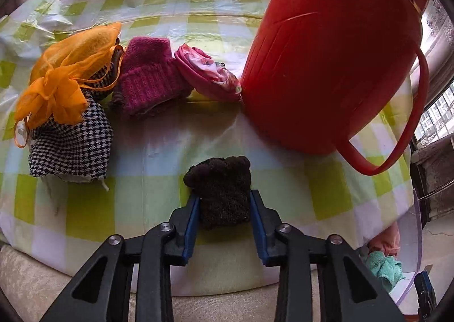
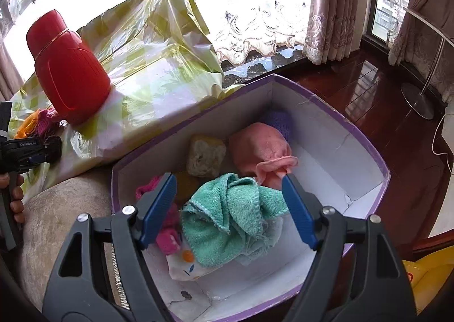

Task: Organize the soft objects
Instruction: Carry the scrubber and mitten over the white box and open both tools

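A: What has the left gripper (image 1: 224, 202) got?

B: A dark brown fuzzy piece (image 1: 220, 188). Both blue pads press its sides, so the jaws are clenched on it. It sits low over the checked tablecloth (image 1: 326, 194), near the front edge.

A: And the rest of the soft things on the table?

B: In a row behind it — an orange mesh bag (image 1: 65, 75) lying on a houndstooth cloth (image 1: 73, 146), then a magenta knit (image 1: 150, 78), then a pink printed roll (image 1: 210, 75) that touches the red flask (image 1: 326, 66).

A: The right gripper (image 2: 229, 208)?

B: Released. Its jaws stand wide apart above the box (image 2: 354, 151), with nothing pressed between the pads. The teal towel (image 2: 227, 220) lies in the box right below the gap.

A: What else is in the box?

B: A pink cloth (image 2: 261, 149) behind the towel, a purple piece (image 2: 279, 120) in the far corner, a yellowish sponge (image 2: 205, 154), something magenta (image 2: 167, 234) by the left wall and a white printed cloth (image 2: 184, 265) under the towel.

A: Where does the box stand?

B: Beside the table, next to a beige cushion (image 2: 56, 214). A hand (image 2: 15, 197) shows at the left edge of the right wrist view.
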`<state>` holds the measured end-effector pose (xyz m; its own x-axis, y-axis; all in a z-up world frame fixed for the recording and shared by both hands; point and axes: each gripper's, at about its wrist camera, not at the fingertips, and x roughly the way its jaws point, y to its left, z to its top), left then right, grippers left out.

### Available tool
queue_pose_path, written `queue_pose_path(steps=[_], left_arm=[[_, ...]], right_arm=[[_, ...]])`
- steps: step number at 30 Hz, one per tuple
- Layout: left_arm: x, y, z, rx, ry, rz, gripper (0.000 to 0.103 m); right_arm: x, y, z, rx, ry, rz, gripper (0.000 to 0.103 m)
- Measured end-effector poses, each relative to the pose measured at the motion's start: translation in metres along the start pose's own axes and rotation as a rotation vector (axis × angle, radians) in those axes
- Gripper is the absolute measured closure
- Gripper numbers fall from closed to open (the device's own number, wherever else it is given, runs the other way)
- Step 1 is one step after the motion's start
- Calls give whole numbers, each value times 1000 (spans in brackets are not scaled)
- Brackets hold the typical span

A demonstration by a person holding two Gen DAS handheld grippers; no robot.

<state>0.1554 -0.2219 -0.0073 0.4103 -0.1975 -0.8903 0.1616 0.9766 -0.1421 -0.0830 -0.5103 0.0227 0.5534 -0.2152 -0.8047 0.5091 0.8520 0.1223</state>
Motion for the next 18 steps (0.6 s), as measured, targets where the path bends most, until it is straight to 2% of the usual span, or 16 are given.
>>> queue_pose_path(steps=[2,5,9,11,13,14,15,16,18], left_arm=[[-11,-6,-8,18,-27,-60,82],[-34,-23,-28,81,-83,-135,82],[-65,-56,-59,160,-128,-303,82],[-73,-77,-74,208,-105,-408,82],[-73,-102,-83,251,-54,-526,78],[-71,-110,-88,265,-26,-558,67],[-70,-119,-95,277,3,-568,52],[-69,-124,-99,286,15,-560,47],[-69,-124,-101,288,12,-534,45]], right_arm=[[1,-5,0,10,4,-3,23],[4,-5,-1,8,13,1,23],[6,4,-3,-8,20,27,23],[7,11,-5,-21,24,41,23],[6,15,-7,-27,27,54,23],[6,16,-7,-28,28,57,23],[5,18,-8,-30,29,60,23],[4,19,-8,-33,29,63,23],[3,22,-9,-42,30,65,23]])
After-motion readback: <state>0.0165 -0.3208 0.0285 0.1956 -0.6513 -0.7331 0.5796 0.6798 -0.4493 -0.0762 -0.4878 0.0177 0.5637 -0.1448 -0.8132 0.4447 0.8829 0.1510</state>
